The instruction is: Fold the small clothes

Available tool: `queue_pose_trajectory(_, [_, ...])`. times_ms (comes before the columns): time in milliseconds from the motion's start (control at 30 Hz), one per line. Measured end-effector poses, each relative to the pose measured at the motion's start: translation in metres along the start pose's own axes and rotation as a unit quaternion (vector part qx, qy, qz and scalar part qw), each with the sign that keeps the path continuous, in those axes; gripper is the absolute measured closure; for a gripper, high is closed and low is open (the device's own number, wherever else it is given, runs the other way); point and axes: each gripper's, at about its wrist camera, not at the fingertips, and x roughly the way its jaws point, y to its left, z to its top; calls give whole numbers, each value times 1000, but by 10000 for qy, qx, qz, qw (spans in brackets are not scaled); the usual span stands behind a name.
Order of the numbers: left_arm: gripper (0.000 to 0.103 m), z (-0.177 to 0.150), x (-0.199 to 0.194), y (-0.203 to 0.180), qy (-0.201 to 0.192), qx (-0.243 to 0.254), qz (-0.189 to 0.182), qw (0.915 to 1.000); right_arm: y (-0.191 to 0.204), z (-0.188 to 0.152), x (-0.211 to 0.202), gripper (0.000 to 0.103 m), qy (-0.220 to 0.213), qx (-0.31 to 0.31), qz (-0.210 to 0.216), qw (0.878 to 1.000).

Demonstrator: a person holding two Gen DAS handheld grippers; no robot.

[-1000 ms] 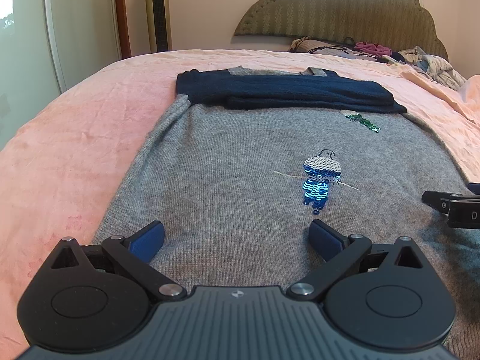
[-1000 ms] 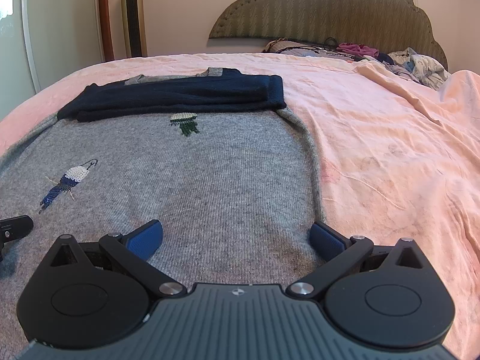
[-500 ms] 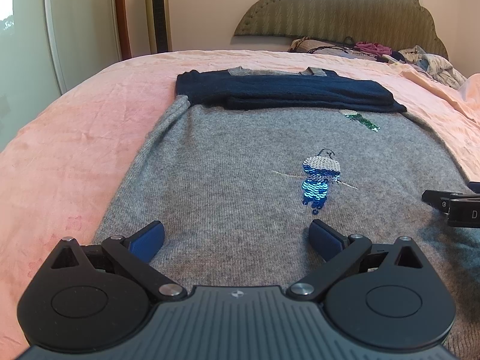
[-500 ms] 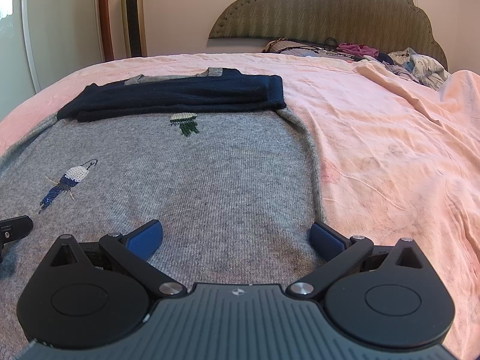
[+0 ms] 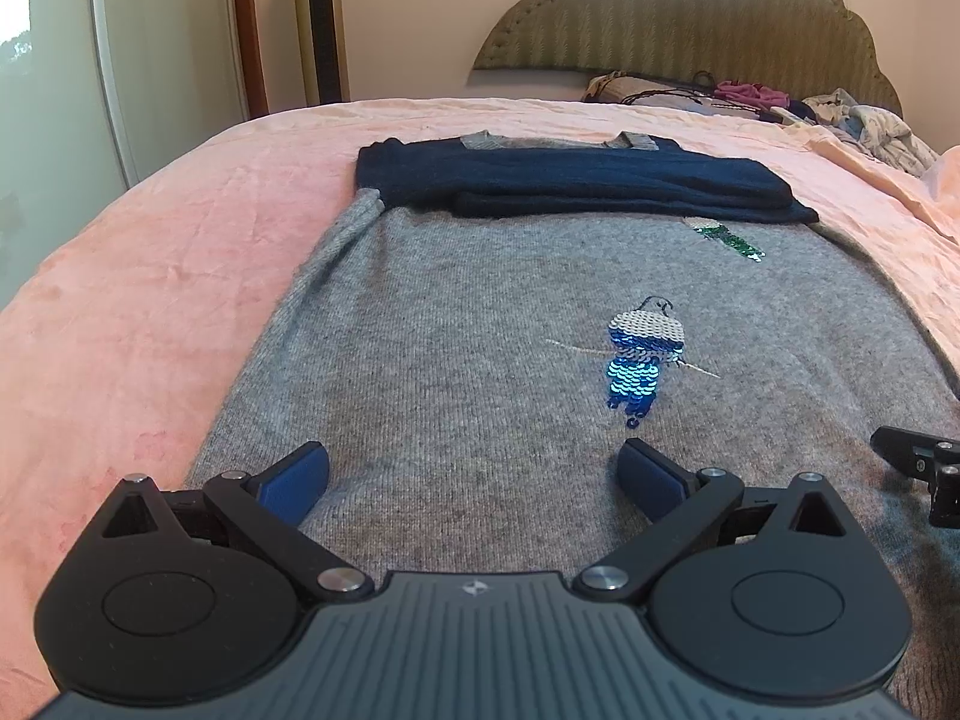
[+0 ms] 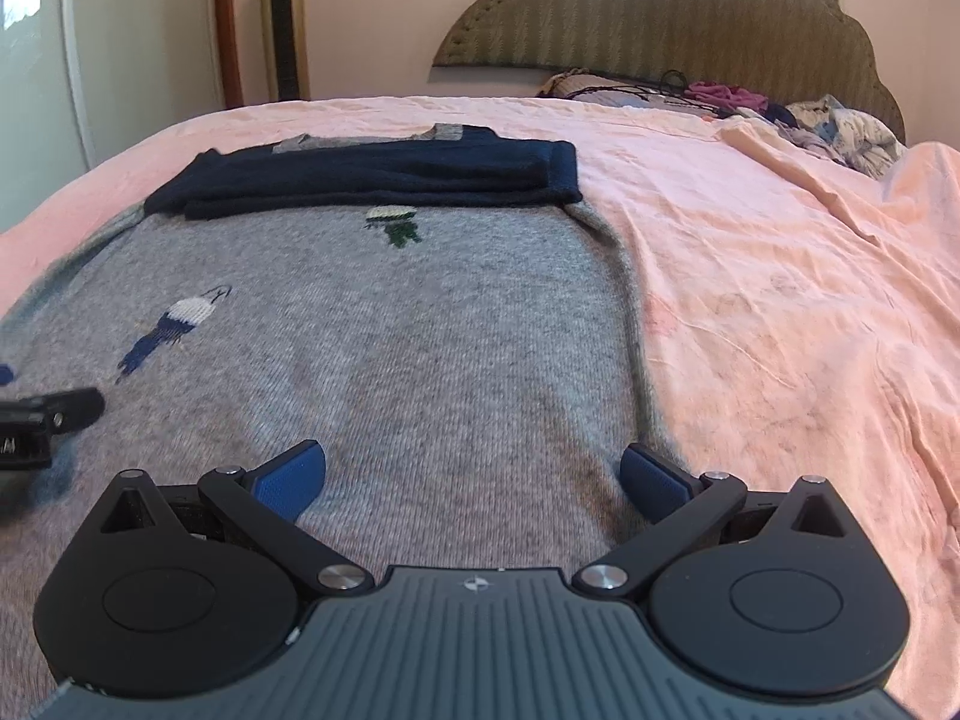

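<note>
While the grey sweater [image 5: 468,360] lies flat, front up, on the pink bedspread [image 5: 150,312], its navy sleeves [image 5: 576,186] sit folded across the chest near the collar. Sequin bird w/ blue tail [image 5: 645,354] shows mid-front; smaller green motif [image 5: 729,240] sits just below the sleeve band. Hem end is nearest both cams.

Left gripper [image 5: 474,474] is over the hem, L side of the garment, jaws spread wide, nothing btwn the blue pads [image 5: 297,477]. Right gripper [image 6: 474,474] is over the hem by the R side seam, jaws likewise spread, holding nothing; its right pad sits abt at the seam edge. Can't tell if pads touch the knit. Each gripper's tip pokes into the other's view at frame edge.

Beyond: padded headboard [image 5: 690,18] w/ a heap of clothes [image 5: 840,120] at its foot, tall tower fan [image 5: 321,18] by the wall, white door [image 5: 168,48] to the left.
</note>
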Motion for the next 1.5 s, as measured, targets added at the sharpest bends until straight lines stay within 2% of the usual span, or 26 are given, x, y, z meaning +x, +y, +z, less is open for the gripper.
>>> queue_pose_trajectory(633, [0, 0, -1, -2, 10, -14, 45, 10000, -2, 2, 2, 0, 40, 50, 102, 9999])
queue_pose_trajectory(700, [0, 0, -1, -1, 14, 1, 44, 10000, -7, 8, 1, 0, 172, 68, 262, 9995])
queue_pose_trajectory(767, [0, 1, -5, 3, 32, 58, -14, 10000, -24, 15, -4, 0, 233, 411, 610, 9970])
queue_pose_trajectory(833, [0, 4, -18, 17, -13, -47, -322, 9995, -55, 23, -15, 0, 173, 1268, 1217, 9843])
queue_pose_trajectory(933, [0, 3, -44, 54, -137, -495, -685, 9963, -112, 23, -23, 0, 596, 2676, 2513, 9283])
queue_pose_trajectory(967, [0, 2, -48, 69, -48, -699, -828, 9941, -126, 21, -24, 0, 757, 2856, 2699, 9164])
queue_pose_trajectory(1000, [0, 1, -50, 86, 100, -969, -958, 9906, -139, 18, -26, 0, 891, 2932, 2760, 9110])
queue_pose_trajectory(1033, [0, -3, -51, 101, 273, -1280, -1061, 9857, -150, 14, -29, 0, 941, 2926, 2706, 9123])
queue_pose_trajectory(1100, [0, -14, -48, 132, 639, -2023, -1346, 9679, -165, 4, -33, 0, 1081, 2904, 2472, 9181])
queue_pose_trajectory(1133, [0, -21, -47, 144, 755, -2376, -1606, 9550, -170, -2, -33, 0, 1180, 2964, 2429, 9161])
queue_pose_trajectory(1200, [0, -32, -50, 160, 757, -2913, -2237, 9270, -176, -14, -33, 3, 1254, 3111, 2650, 9040])
queue_pose_trajectory(1267, [0, -40, -45, 167, 1020, -3313, -2990, 8891, -173, -20, -35, 3, 1369, 3119, 2933, 8933])
queue_pose_trajectory(1333, [0, -47, -42, 165, 1241, -3437, -3559, 8601, -169, -24, -35, 3, 1566, 3098, 3219, 8808])
queue_pose_trajectory(1367, [0, -49, -42, 159, 1390, -3363, -3765, 8520, -168, -25, -36, 3, 1678, 3075, 3343, 8749])
queue_pose_trajectory(1400, [0, -49, -41, 152, 1513, -3248, -3836, 8512, -164, -27, -36, 3, 1817, 3028, 3461, 8692])
queue_pose_trajectory(1500, [0, -49, -42, 135, 1649, -2840, -3775, 8658, -151, -32, -38, 3, 2117, 2943, 3768, 8524])
